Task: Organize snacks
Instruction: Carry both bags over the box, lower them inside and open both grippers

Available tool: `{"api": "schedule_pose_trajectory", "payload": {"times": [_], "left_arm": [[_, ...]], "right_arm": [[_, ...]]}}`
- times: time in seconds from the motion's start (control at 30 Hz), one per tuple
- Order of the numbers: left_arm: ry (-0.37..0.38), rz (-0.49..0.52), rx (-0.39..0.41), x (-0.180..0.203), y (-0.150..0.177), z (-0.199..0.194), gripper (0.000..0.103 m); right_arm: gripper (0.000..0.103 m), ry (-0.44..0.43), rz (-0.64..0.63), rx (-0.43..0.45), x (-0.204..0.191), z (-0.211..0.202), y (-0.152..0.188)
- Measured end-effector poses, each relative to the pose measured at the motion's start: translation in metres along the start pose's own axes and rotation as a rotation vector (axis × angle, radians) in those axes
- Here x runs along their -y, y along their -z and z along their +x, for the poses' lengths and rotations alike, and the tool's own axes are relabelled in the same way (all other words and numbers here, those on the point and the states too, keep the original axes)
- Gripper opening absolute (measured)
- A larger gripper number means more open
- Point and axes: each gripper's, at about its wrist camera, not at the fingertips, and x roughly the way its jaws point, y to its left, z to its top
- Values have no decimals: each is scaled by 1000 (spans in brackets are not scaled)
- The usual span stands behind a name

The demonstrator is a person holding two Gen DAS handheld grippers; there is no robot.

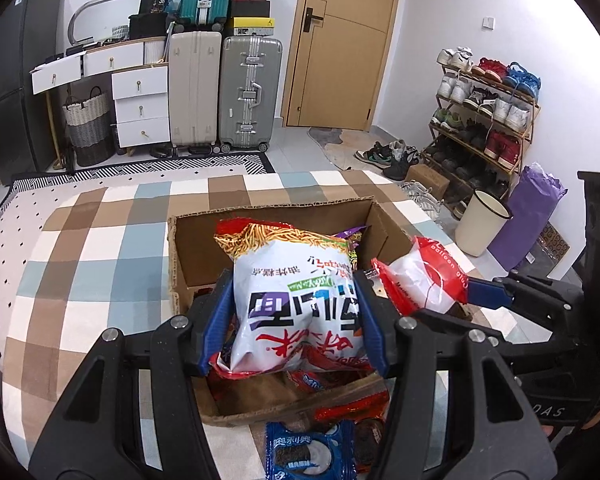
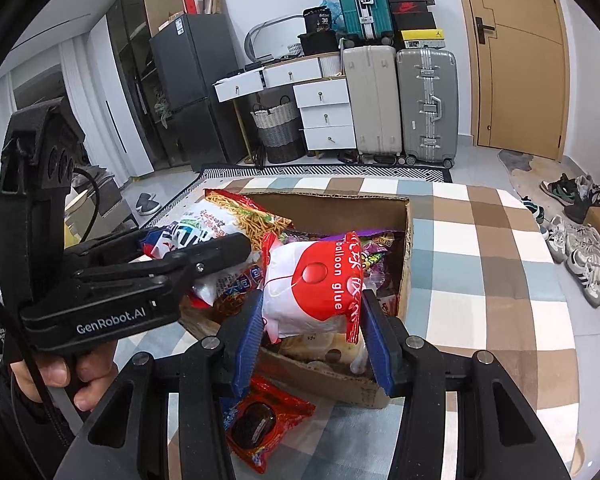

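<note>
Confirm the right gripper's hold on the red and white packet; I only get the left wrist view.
Observer: Both blue pads press its sides. The right gripper is shut on the red and white packet.
Operator: Report what fills the box's right end; my bag hides it.
Observer: Purple and yellow packets are piled against the right wall of the cardboard box.
Operator: Place my bag against the box.
Observer: From the side, the noodle bag in the left gripper appears to hang over the box's left end, orange end toward the far rim.
</note>
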Motion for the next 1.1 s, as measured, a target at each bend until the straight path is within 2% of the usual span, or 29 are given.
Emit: {"api": "schedule_pose_trajectory", "payload": {"times": [0.63,1.1], "left_arm": [[-7,5,-43,-3,13,41,54],[-63,70,-26,3,20,51,54]], "right_arm": [[48,22,-21,-21,12,22,0],[48,37,-51,-31,9,30,-4]]}}
